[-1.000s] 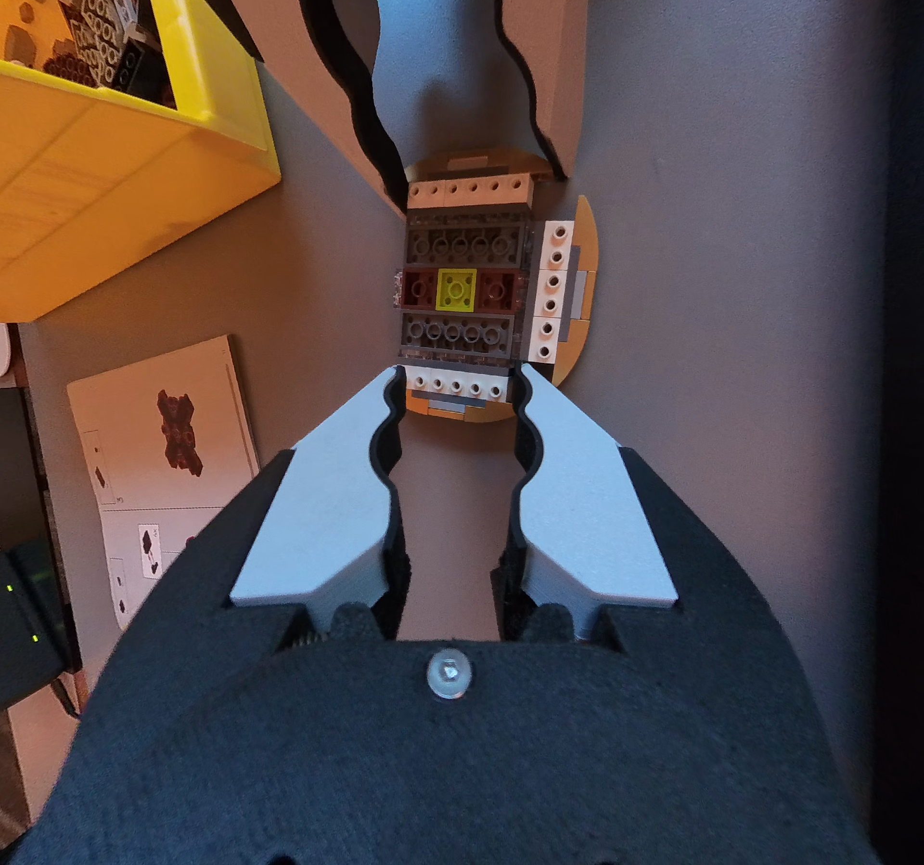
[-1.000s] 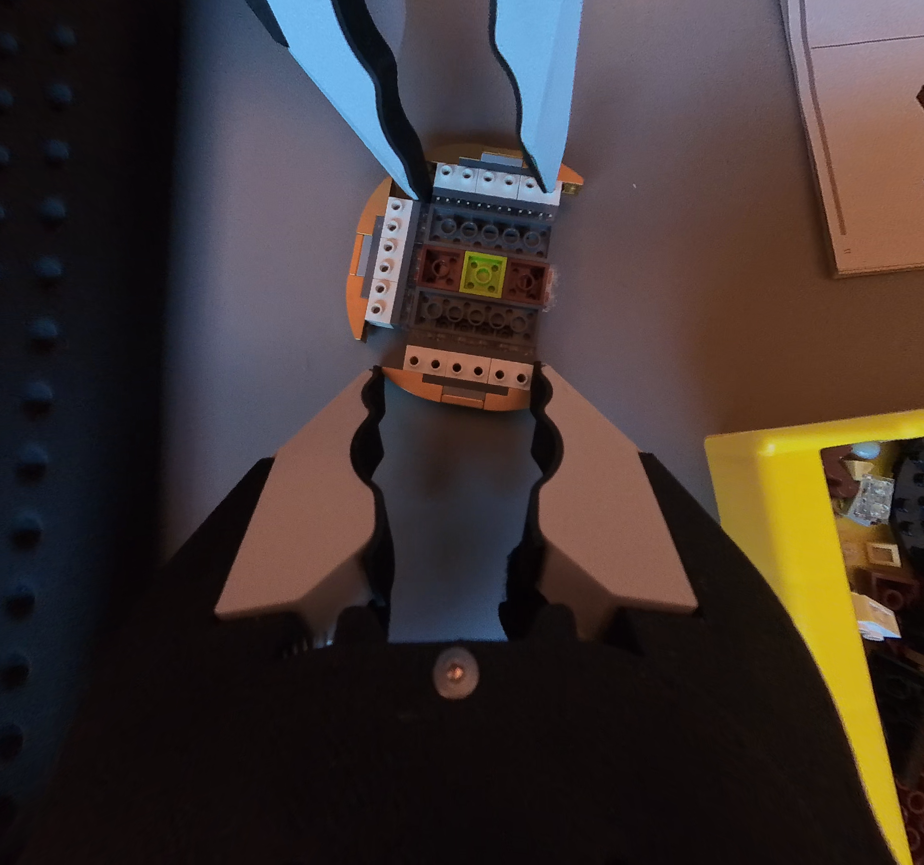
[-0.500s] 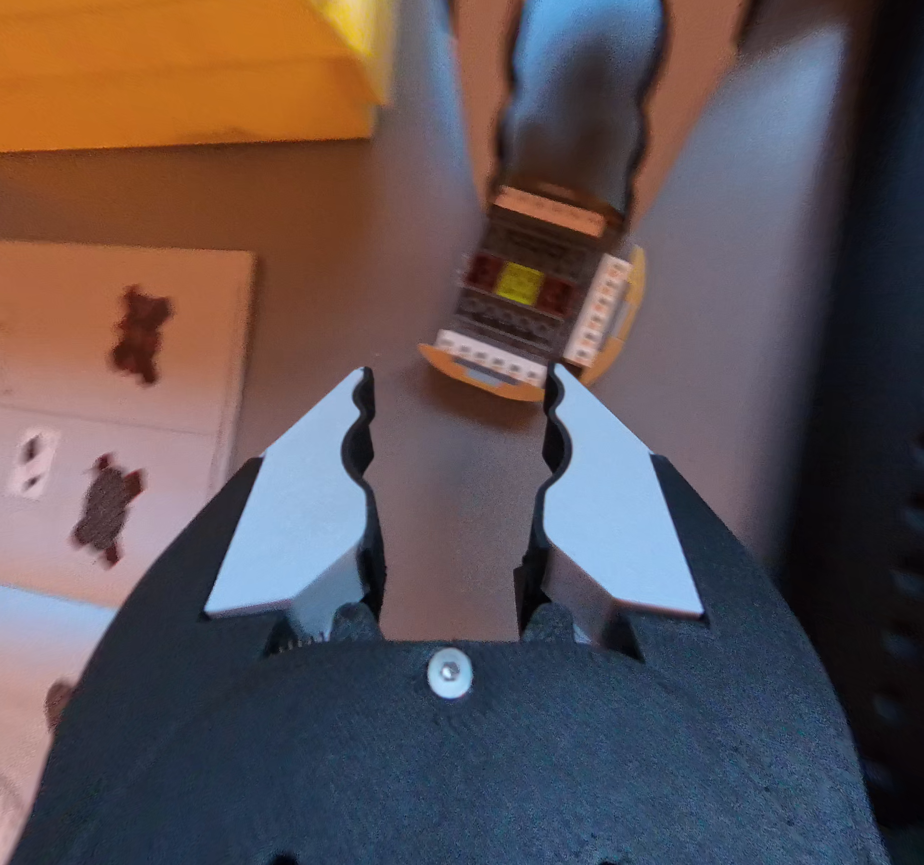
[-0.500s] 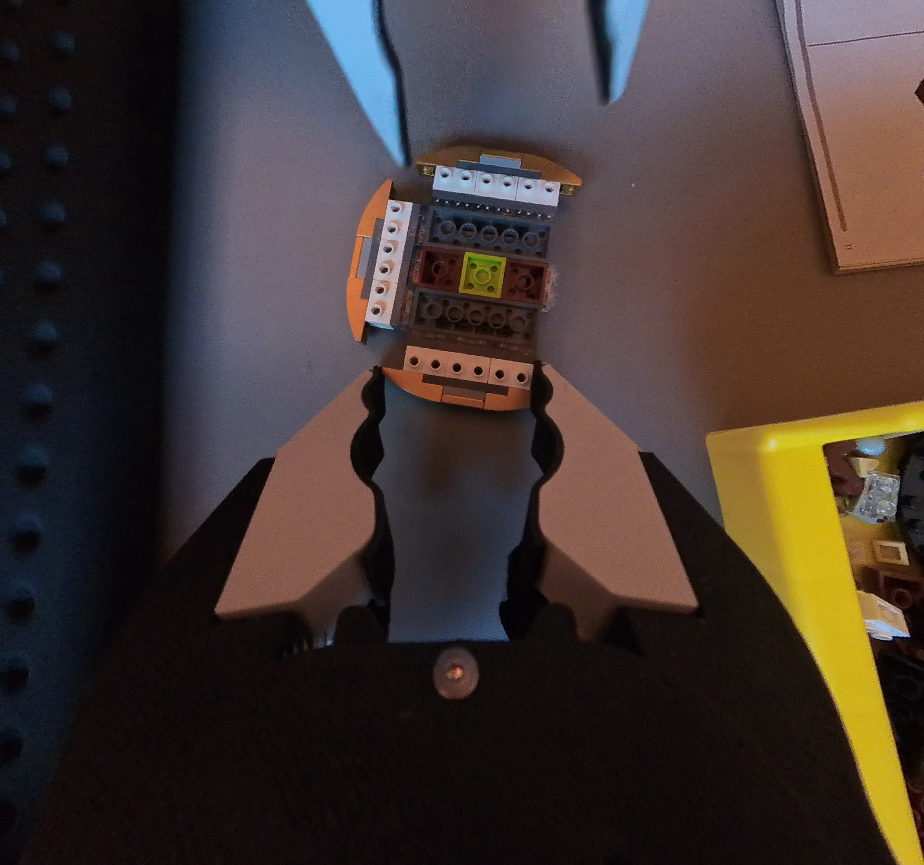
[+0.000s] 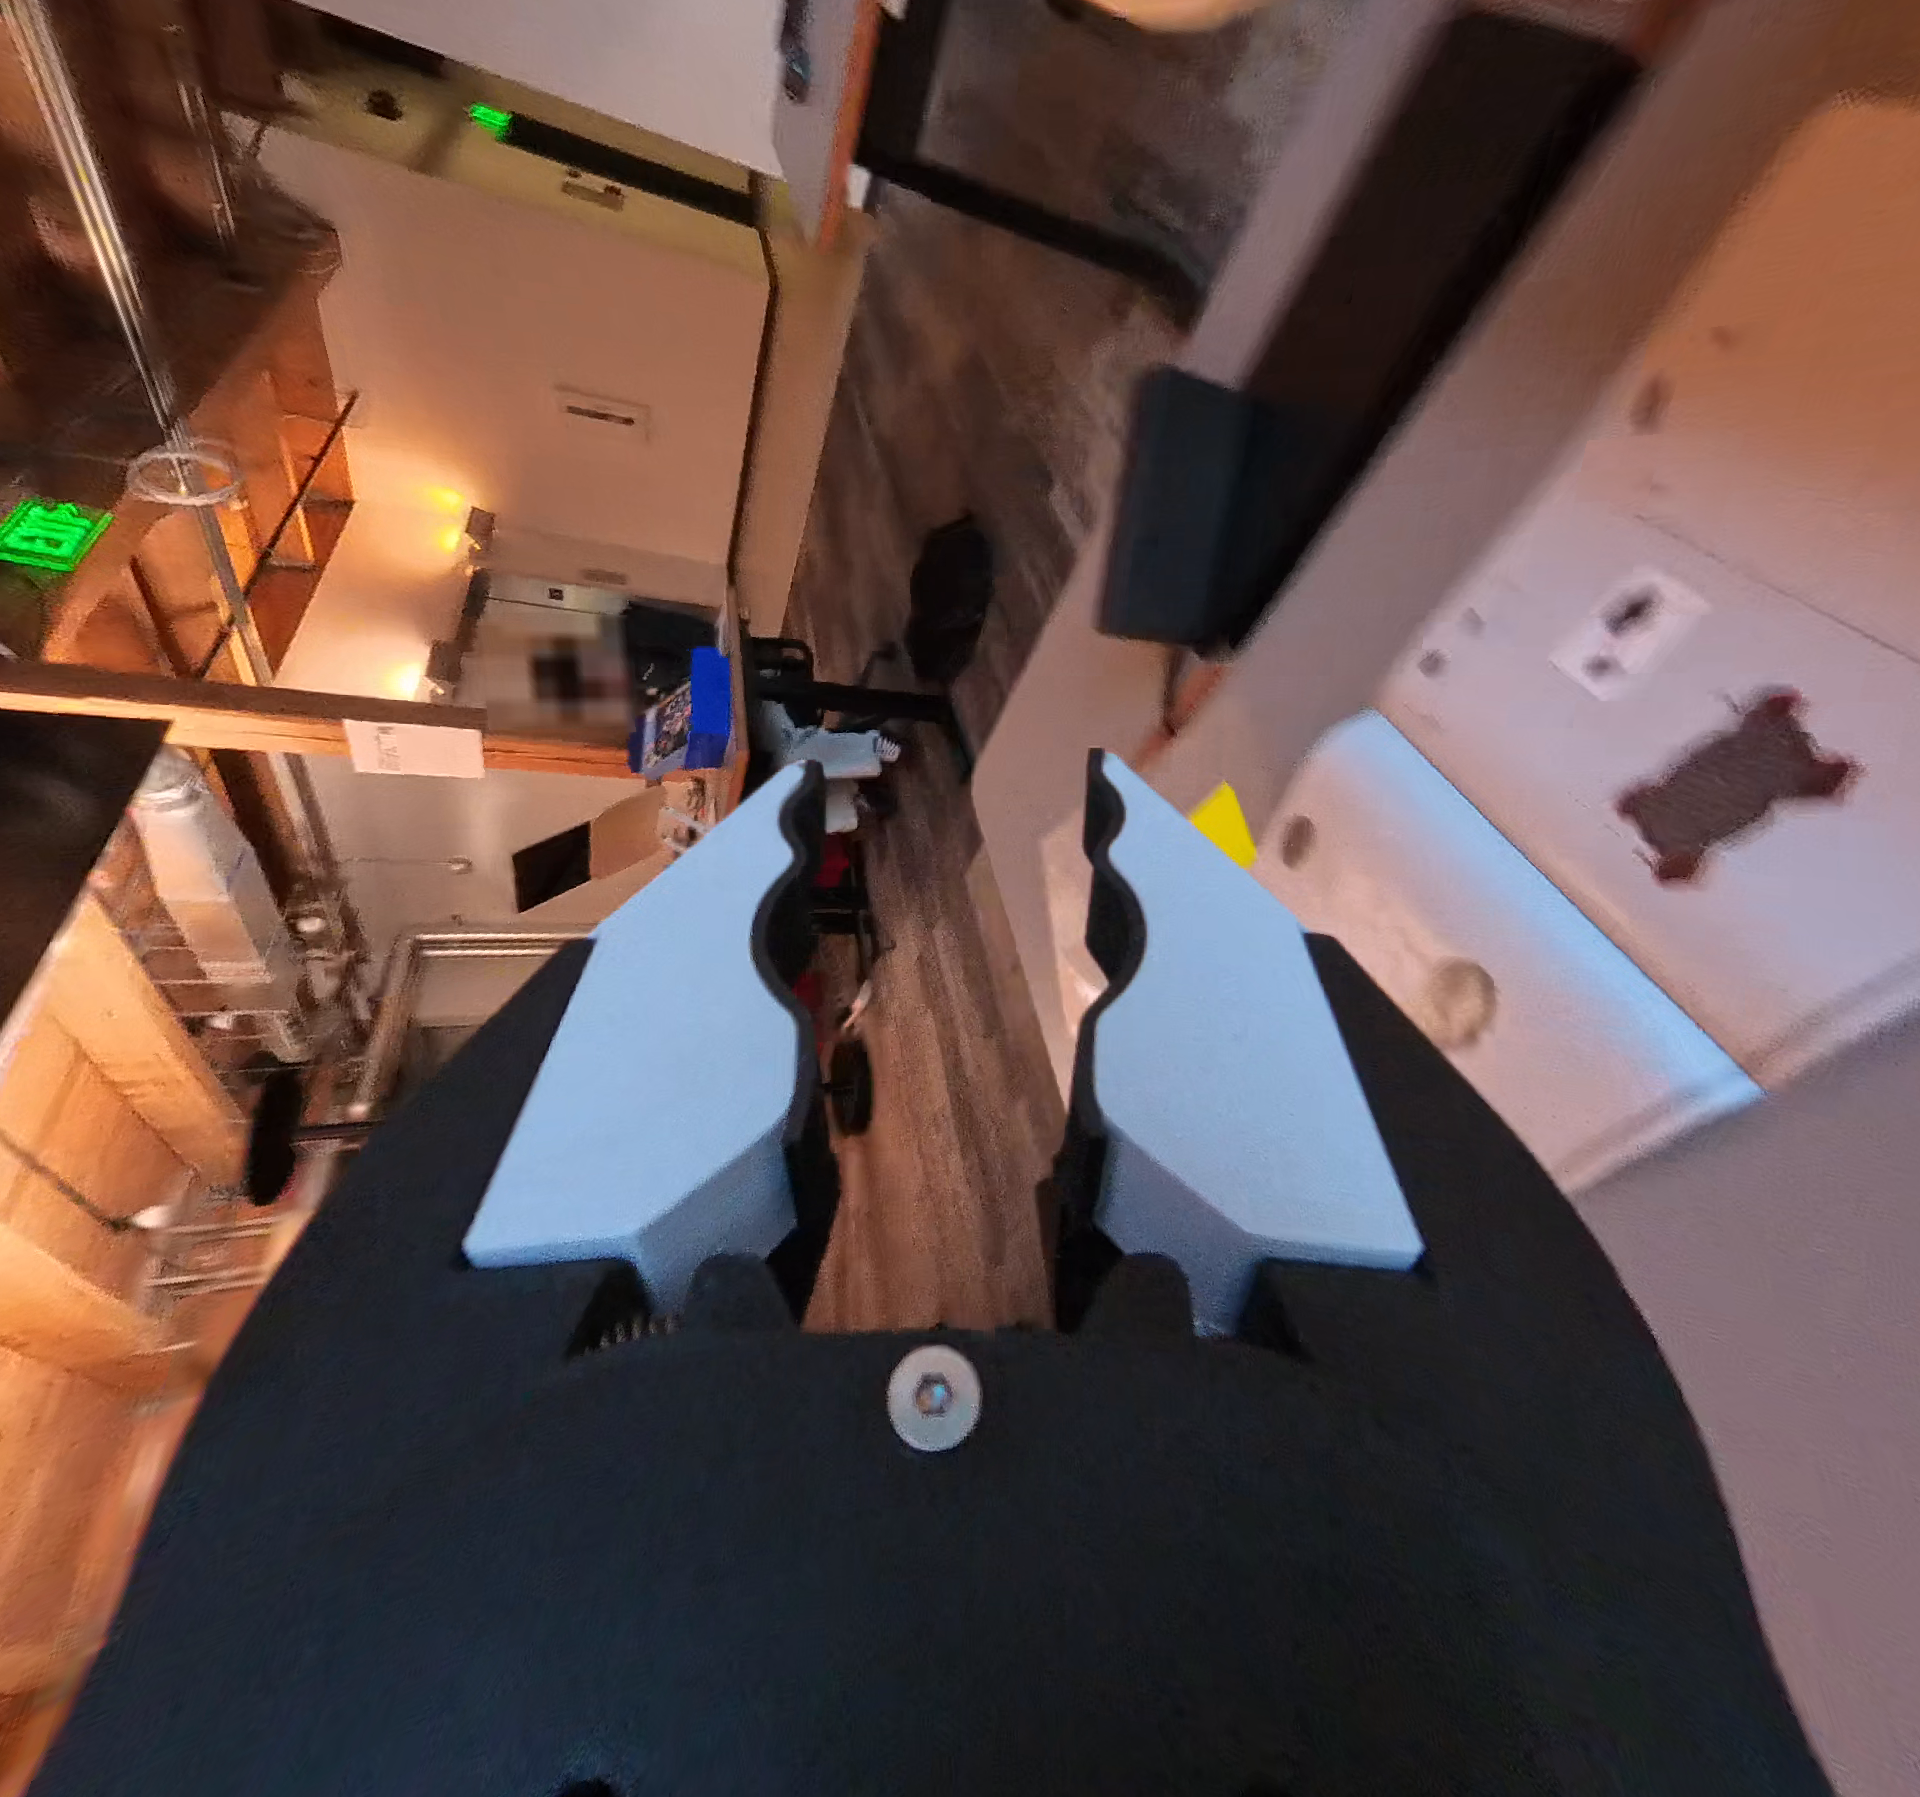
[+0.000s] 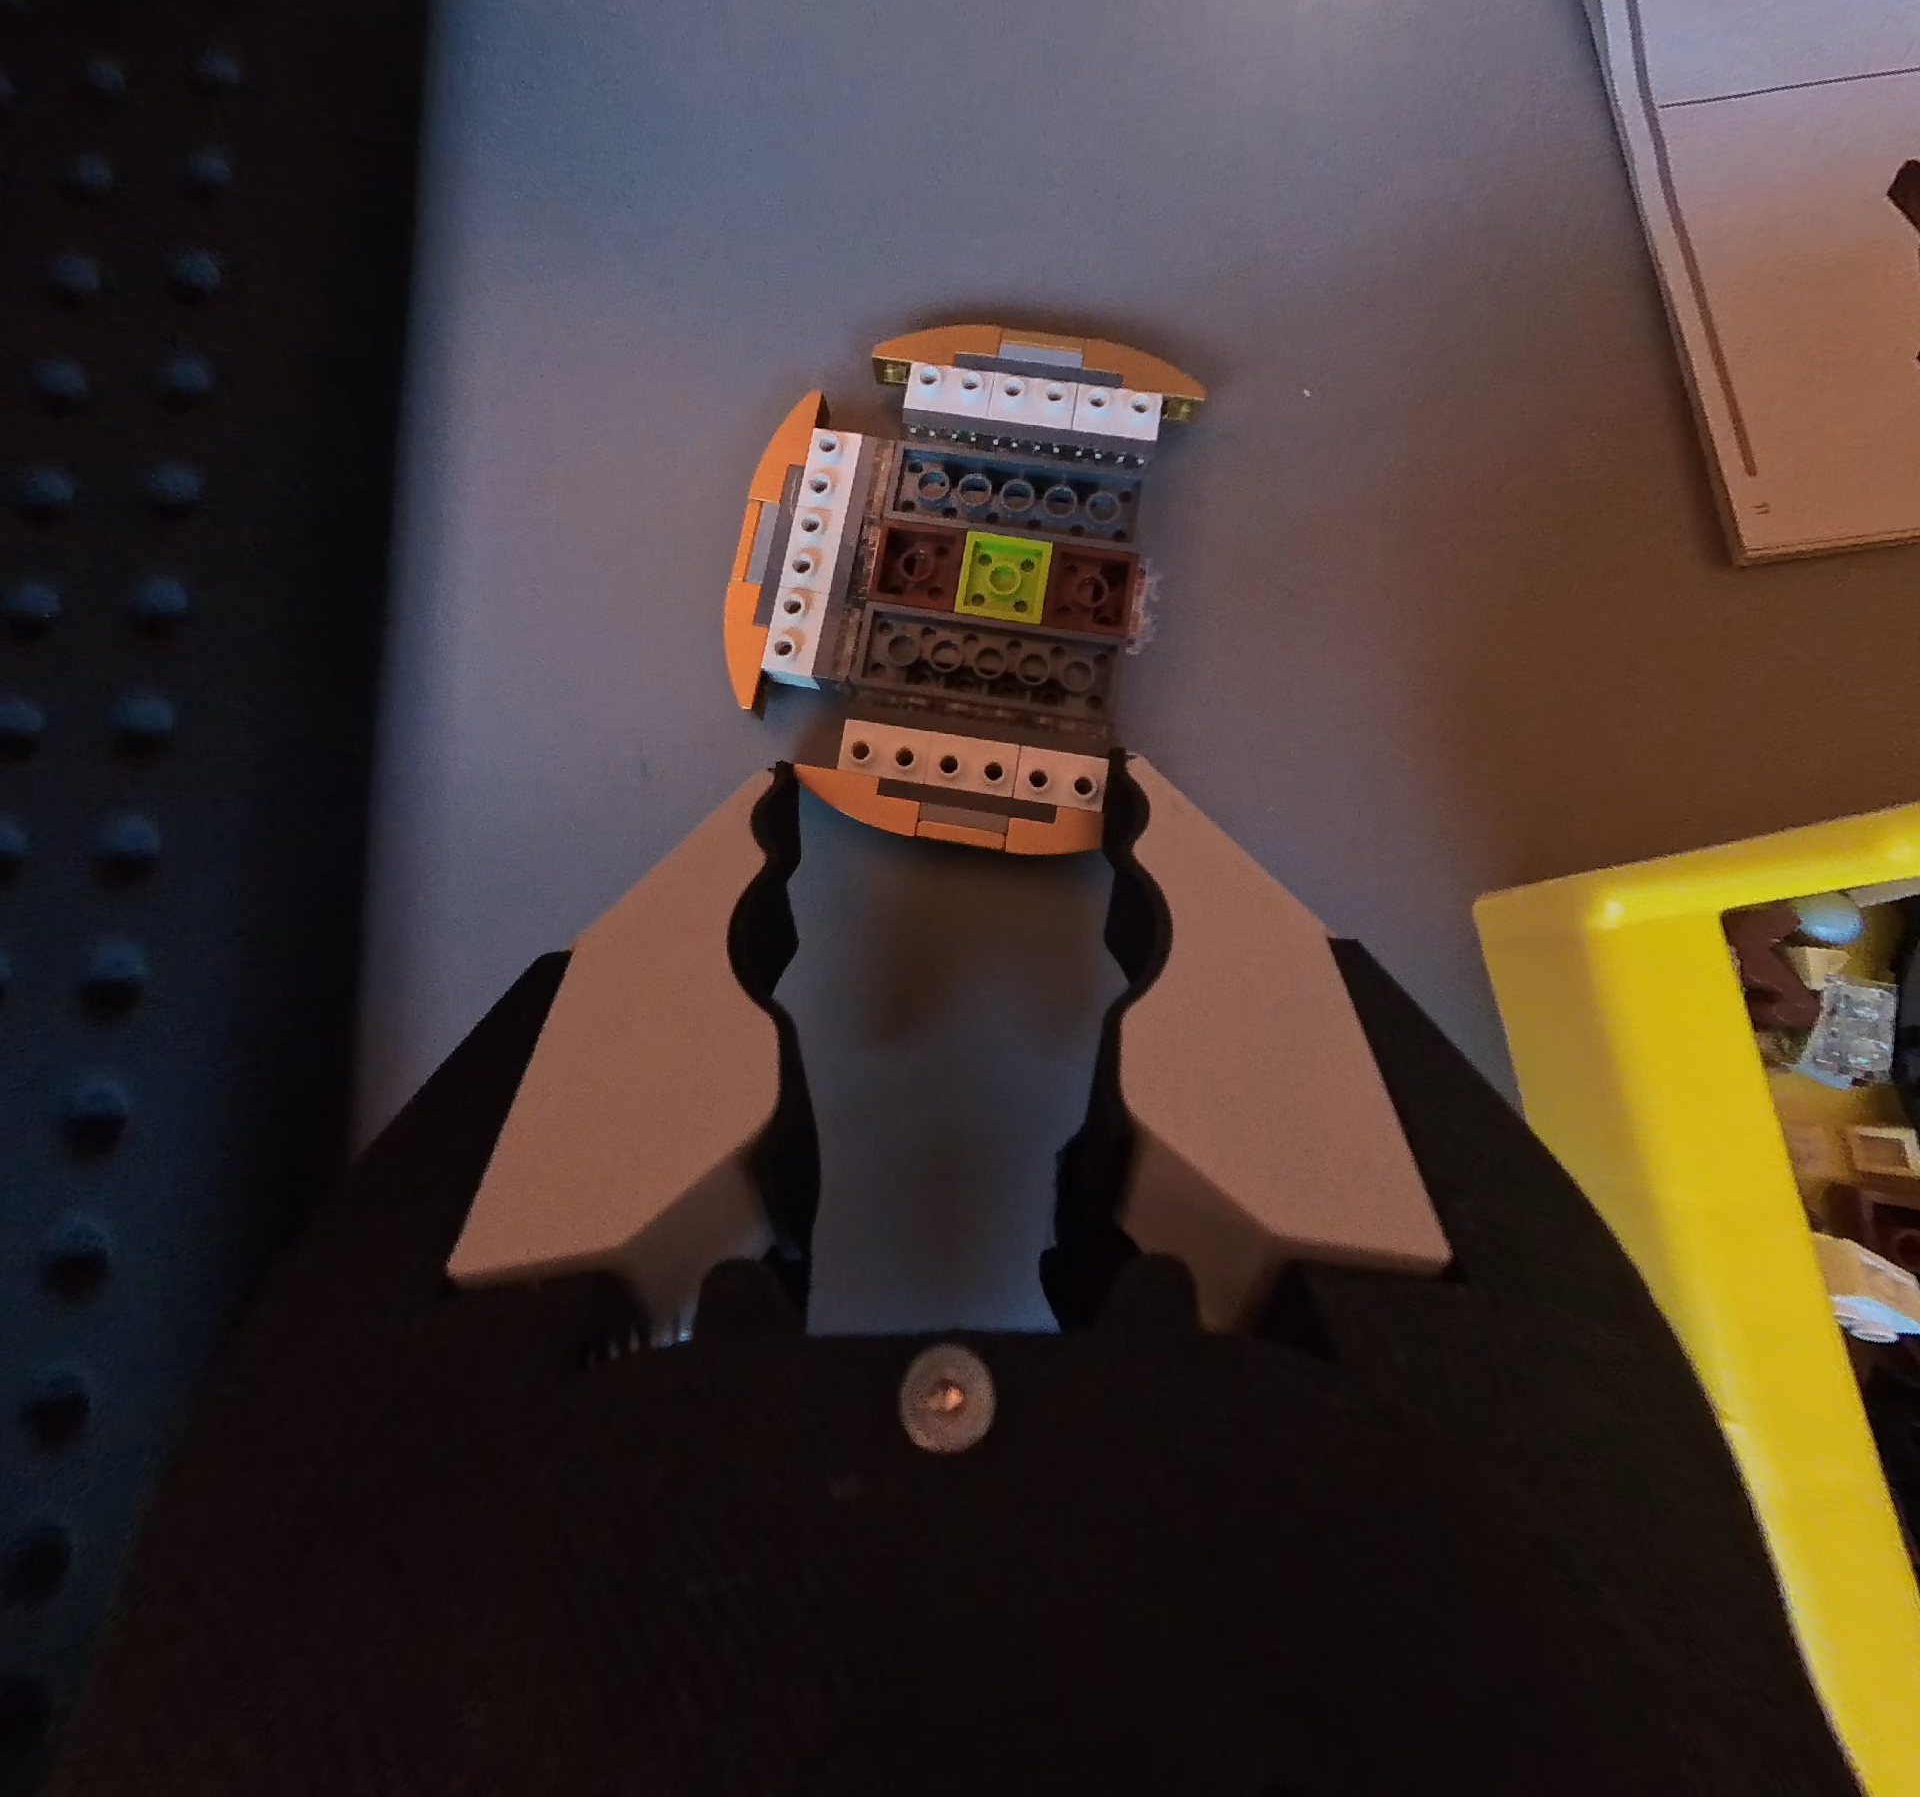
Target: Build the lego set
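Observation:
The lego build (image 6: 997, 578) lies on the grey table in the right wrist view. It has a dark grey middle with a yellow-green square between two brown bricks, white brick rows on three sides and orange curved rims. My right gripper (image 6: 948, 771) grips its near end, one fingertip at each end of the near orange rim. My left gripper (image 5: 948, 781) is open and empty. It points away from the table, out into the room, and the build is out of its view.
A yellow bin (image 6: 1621, 1124) of loose pieces stands right of my right gripper. The instruction booklet (image 6: 1787, 189) lies at the far right and also shows blurred in the left wrist view (image 5: 1662, 760). A dark studded mat (image 6: 156, 604) runs along the left. The tips of one gripper are about 35 centimeters away from the tips of the other.
My left gripper let go of the build's far end, drew back and swung away to face the room. My right gripper and the build have stayed put.

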A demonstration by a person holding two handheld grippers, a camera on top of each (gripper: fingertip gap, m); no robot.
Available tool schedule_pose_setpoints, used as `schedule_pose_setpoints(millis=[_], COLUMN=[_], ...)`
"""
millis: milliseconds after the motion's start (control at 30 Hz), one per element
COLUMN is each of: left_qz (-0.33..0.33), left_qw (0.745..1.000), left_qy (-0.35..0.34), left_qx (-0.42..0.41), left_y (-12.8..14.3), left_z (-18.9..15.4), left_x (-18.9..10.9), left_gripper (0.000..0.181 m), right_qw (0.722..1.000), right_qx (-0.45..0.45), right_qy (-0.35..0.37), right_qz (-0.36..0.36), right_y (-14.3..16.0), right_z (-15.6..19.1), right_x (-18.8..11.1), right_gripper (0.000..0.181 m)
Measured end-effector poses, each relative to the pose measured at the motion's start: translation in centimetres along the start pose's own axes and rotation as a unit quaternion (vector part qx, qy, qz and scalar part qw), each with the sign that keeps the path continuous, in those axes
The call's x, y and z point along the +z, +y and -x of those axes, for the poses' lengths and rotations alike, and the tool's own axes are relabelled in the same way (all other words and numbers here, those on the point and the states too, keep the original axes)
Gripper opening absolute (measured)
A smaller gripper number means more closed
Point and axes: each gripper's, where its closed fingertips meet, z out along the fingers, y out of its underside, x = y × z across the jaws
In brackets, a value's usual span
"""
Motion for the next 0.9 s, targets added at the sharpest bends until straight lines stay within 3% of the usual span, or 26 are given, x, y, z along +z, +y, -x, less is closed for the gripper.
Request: schedule_pose_setpoints(millis=[100,200,267,300,400,433,500,567,667,767,900], left_qz=[-0.065,-0.179,-0.255,-0.274,-0.228,-0.193,-0.109,-0.049,-0.013,-0.011,-0.003], left_qw=[0.99,0.933,0.896,0.899,0.965,0.979,0.99,0.983,0.951,0.943,0.953], left_qy=[0.032,0.093,0.143,0.134,-0.013,-0.049,-0.064,-0.068,-0.105,-0.092,-0.058], left_qx=[-0.122,-0.297,-0.335,-0.314,-0.13,-0.052,0.065,0.163,0.291,0.32,0.297], left_y=[-3.1,-7.3,-10.3,-11.2,-11.4,-11.3,-11.0,-10.7,-10.5,-10.5,-9.6], left_z=[8.2,16.6,19.3,19.6,17.8,16.4,12.6,9.1,5.8,3.5,2.5], left_x=[-1.2,-3.4,-6.4,-7.8,-9.0,-8.8,-7.6,-6.6,-6.2,-6.3,-6.0], left_gripper=[0.05,0.043,0.038,0.031,0.013,0.003,0.004,0.006,0.001,0.002,0.006], right_qw=[1.0,1.0,1.0,1.0,1.0,1.0,1.0,1.0,1.0,1.0,1.0], right_qx=[-0.002,-0.001,0.0,0.001,0.001,0.0,0.002,0.004,0.006,0.006,0.01], right_qy=[0.002,0.003,0.002,0.002,0.003,0.003,0.003,0.003,0.005,0.006,0.006], right_qz=[-0.001,-0.004,-0.006,-0.008,-0.009,-0.009,-0.012,-0.016,-0.019,-0.02,-0.023], right_y=[0.0,-0.1,-0.1,-0.1,-0.1,-0.1,-0.1,-0.1,-0.2,-0.2,-0.2], right_z=[0.0,0.0,0.0,0.0,0.0,0.0,0.0,0.0,0.0,0.0,0.0], right_x=[0.0,0.0,0.0,0.0,0.0,0.1,0.1,0.1,0.1,0.1,0.1], right_gripper=[0.058,0.058,0.058,0.058,0.058,0.058,0.058,0.058,0.058,0.058,0.058])
